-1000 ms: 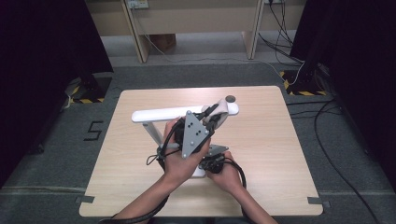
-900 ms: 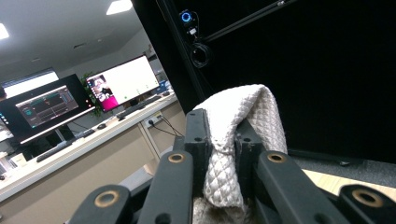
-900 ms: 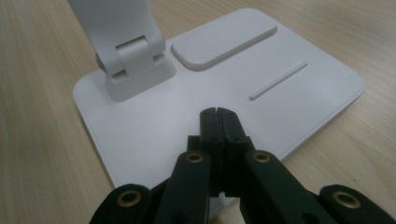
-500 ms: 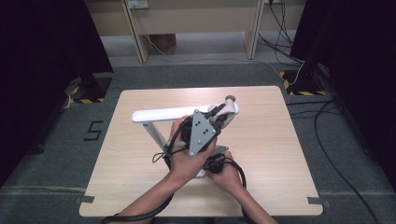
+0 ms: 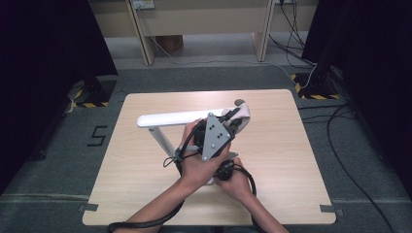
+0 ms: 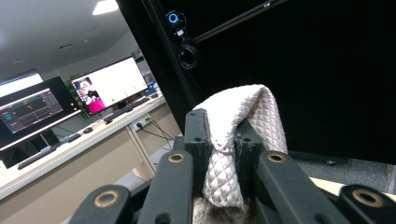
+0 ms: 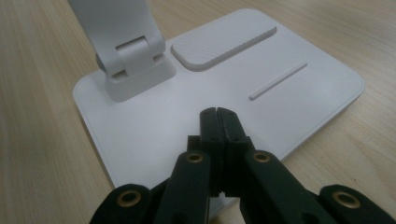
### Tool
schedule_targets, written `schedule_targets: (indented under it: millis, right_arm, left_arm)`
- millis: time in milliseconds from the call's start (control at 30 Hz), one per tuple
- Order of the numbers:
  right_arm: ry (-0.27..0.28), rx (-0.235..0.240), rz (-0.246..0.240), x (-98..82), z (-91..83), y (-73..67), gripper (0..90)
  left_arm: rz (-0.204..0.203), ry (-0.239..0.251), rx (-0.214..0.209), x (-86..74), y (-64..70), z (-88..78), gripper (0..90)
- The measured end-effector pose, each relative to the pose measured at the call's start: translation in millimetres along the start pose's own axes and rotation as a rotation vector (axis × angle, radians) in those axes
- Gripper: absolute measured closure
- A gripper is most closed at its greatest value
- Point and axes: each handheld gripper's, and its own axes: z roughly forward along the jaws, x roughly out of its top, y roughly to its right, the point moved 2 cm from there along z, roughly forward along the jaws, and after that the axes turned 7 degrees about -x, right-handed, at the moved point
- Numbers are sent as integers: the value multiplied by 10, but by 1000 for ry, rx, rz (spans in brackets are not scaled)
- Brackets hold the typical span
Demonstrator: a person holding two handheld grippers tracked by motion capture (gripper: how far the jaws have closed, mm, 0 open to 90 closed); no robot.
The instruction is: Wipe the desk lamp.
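Note:
A white desk lamp stands on the table, its long head level above the slanted arm. My left gripper is at the right end of the head, shut on a white quilted cloth. In the left gripper view the cloth is folded over between the jaws of the left gripper. My right gripper is shut with nothing in it, its tips resting on the lamp's flat white base near the arm's hinge. In the high view both hands cover most of the base.
The wooden table has bare room on both sides of the lamp. Cables trail over the grey floor to the right. Desk legs stand behind the table. Monitors sit on a far desk.
My left hand has shifted a little to the right along the lamp's head with the cloth. The right hand has kept still on the base.

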Motion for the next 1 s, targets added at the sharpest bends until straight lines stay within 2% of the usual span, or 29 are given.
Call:
schedule_targets:
  millis: [667, 867, 1000]
  right_arm:
    - [2, 1, 0, -3, 1, 0, 900]
    - [-10, 1, -8, 13, -4, -3, 900]
    - [-46, -22, -44, 38, -43, 23, 763]
  left_arm:
    - [-2, 3, -24, 35, 51, 72, 800]
    - [10, 14, -40, 70, 74, 20, 800]
    - [13, 20, -44, 91, 69, -37, 800]
